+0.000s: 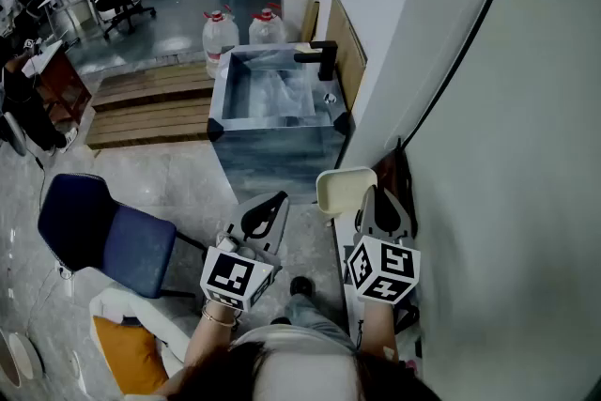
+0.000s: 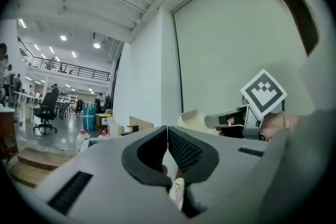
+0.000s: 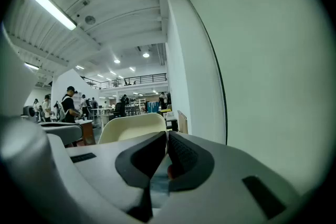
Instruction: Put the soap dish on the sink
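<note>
Right tongs (image 1: 368,196): I read them as clamped on the rim of the cream soap dish (image 1: 342,189). In the right gripper view the pads meet at the tips with the dish's edge right there.
Left tongs (image 1: 279,200): jaws together with nothing between them, held level with the right ones and to their left.
Soap dish: in the air at the right tongs' tips, close to the white wall (image 1: 488,108) on the right and not yet over anything it could rest on.
Sink (image 1: 279,126): the grey-blue box with the black tap (image 1: 320,59) on its far right corner, standing well apart from the dish.
Bearing: from the dish, the sink lies far ahead and a little left.
Nearer arm: the right one (it is also the loaded one).
Dish axis: its broad side seems to run left-right across the jaws, though I can't be sure.
My call: carry it forward and slightly leftward.
</note>
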A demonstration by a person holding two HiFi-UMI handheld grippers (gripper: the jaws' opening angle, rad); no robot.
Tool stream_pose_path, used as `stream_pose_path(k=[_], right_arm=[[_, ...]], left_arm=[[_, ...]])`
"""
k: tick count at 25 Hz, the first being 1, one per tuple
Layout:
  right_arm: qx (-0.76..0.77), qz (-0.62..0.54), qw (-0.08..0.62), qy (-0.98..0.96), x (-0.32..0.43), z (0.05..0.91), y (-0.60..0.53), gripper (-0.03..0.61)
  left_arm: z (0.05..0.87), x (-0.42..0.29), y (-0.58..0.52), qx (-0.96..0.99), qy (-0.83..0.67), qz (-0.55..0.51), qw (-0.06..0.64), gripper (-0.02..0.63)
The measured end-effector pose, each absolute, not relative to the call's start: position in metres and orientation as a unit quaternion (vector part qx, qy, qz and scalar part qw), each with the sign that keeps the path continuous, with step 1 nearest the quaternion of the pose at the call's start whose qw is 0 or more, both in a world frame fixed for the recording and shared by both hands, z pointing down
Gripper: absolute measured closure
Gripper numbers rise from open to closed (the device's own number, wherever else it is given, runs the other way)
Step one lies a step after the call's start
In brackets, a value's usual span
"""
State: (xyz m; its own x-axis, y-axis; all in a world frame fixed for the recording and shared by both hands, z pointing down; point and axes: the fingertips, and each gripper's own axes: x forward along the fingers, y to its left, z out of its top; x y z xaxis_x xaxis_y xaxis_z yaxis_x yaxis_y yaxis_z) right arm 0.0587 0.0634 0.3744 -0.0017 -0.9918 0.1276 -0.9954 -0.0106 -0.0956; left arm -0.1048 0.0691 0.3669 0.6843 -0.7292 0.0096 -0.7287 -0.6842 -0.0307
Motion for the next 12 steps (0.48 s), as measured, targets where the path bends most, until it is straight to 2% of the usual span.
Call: stream_pose_path(k=[12], right_arm=[[0.705, 0.079, 0.009, -0.704, 0.079, 0.379, 0.048, 0.542]], left_arm=[[0.367, -0.082, 0.052, -0.917, 0.399, -0.016, 0.018, 0.604]])
